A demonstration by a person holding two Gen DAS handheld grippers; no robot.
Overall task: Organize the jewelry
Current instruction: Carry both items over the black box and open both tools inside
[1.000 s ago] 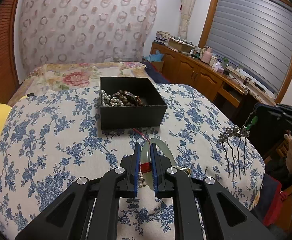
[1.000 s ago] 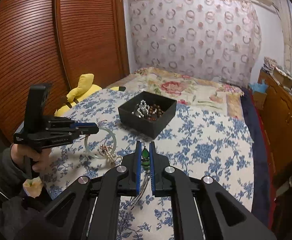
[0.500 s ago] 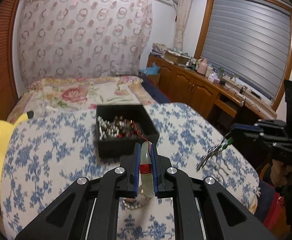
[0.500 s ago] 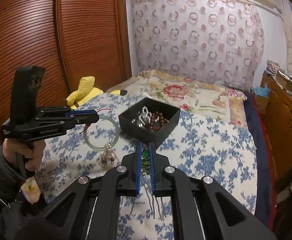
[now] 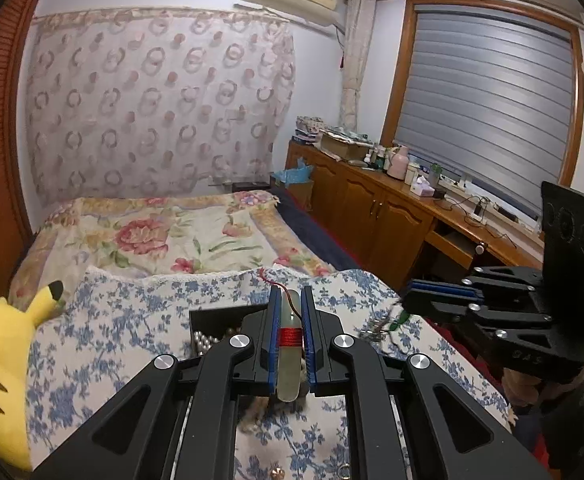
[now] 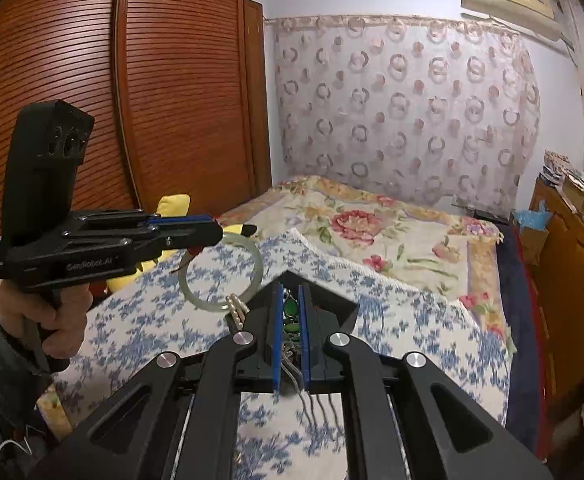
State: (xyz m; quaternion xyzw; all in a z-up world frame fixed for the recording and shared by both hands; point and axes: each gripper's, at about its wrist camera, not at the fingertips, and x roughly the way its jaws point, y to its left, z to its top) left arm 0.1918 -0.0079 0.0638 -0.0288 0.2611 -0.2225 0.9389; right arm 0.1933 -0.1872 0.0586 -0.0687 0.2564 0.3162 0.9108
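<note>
Two grippers are closed on jewelry above the bed: the left gripper (image 5: 290, 334) clamps a pale green bangle (image 6: 220, 270), the right gripper (image 6: 291, 330) a green-stoned hair comb (image 6: 290, 307). The black box (image 5: 208, 326) sits at 12 o'clock, behind both.

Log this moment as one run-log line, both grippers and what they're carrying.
left gripper: shut on jade bangle | right gripper: shut on green-stone hair comb | both lifted near black jewelry box
</note>
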